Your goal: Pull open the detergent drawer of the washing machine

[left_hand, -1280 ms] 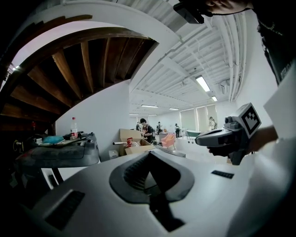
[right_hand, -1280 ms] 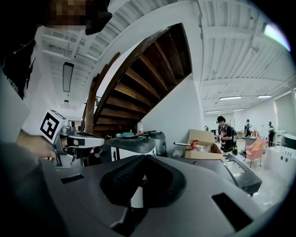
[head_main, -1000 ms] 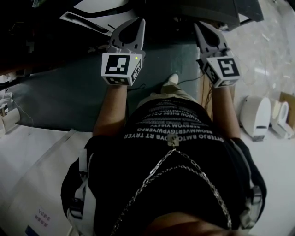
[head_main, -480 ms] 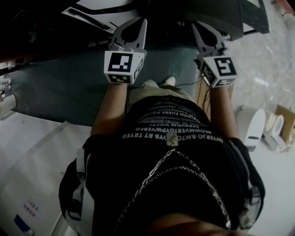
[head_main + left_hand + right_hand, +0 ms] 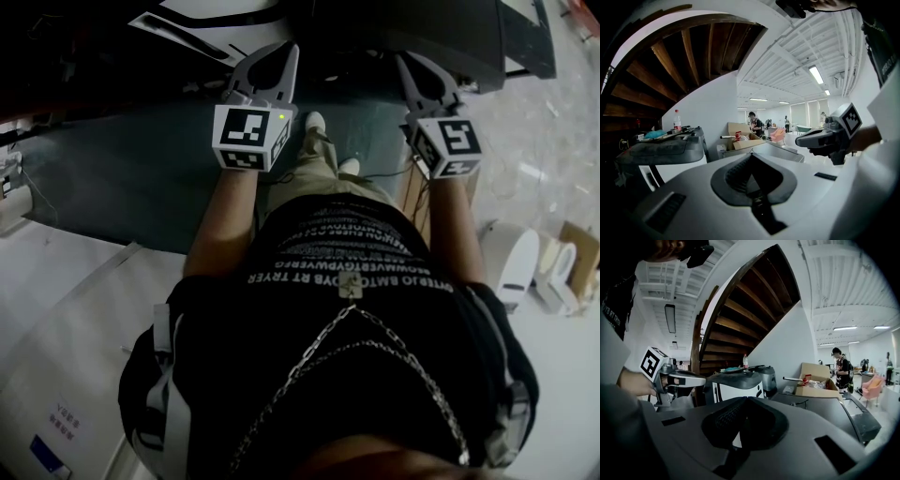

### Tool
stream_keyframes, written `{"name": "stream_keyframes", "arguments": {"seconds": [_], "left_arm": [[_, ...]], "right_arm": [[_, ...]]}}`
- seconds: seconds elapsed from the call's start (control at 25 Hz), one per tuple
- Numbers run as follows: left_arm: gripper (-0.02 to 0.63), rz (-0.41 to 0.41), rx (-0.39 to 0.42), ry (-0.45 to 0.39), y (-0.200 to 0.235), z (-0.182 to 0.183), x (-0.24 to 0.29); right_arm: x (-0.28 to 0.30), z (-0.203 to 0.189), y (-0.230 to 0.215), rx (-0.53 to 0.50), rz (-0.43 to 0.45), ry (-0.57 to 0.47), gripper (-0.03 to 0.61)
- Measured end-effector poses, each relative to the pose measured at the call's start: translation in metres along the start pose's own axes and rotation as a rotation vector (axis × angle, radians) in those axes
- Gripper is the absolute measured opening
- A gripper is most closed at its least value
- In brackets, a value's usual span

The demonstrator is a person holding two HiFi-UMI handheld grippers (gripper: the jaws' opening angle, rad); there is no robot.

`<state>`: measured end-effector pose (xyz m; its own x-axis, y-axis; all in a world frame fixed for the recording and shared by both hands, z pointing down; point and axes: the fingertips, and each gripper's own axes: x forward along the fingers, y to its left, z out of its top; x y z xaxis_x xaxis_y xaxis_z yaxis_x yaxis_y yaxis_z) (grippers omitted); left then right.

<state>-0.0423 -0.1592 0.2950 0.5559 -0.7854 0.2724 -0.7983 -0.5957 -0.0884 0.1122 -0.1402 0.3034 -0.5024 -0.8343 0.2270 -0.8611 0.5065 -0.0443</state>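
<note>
The washing machine point(image 5: 740, 380), white with a dark grey top, stands some way ahead under the stairs; it also shows in the left gripper view point(image 5: 665, 157) and at the head view's top edge point(image 5: 202, 23). I cannot make out its detergent drawer. My left gripper point(image 5: 284, 52) is held out in front of me, jaws shut and empty, as its own view point(image 5: 751, 155) also shows. My right gripper point(image 5: 405, 58) is level beside it, jaws together with nothing between them point(image 5: 746, 399). Neither touches the machine.
A dark teal mat point(image 5: 141, 187) covers the floor before the machine. A low dark grey unit point(image 5: 825, 413) stands to its right, with a cardboard box point(image 5: 818, 380) behind. A bottle point(image 5: 745, 361) stands on the machine. White appliances point(image 5: 511, 262) sit at the right. People stand far back.
The person has stepped forward: one shoe now shows further ahead between the arms. Both grippers have sunk slightly and stay shut, and the machine has come a little nearer.
</note>
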Motion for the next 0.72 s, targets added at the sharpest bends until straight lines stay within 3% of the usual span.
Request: {"name": "stream_keyframes", "arguments": {"seconds": [0.72], "left_arm": [[0.003, -0.066, -0.010, 0.090, 0.032, -0.074, 0.090]], "right_arm": [[0.068, -0.074, -0.056, 0.050, -0.071, 0.092, 0.003]]}}
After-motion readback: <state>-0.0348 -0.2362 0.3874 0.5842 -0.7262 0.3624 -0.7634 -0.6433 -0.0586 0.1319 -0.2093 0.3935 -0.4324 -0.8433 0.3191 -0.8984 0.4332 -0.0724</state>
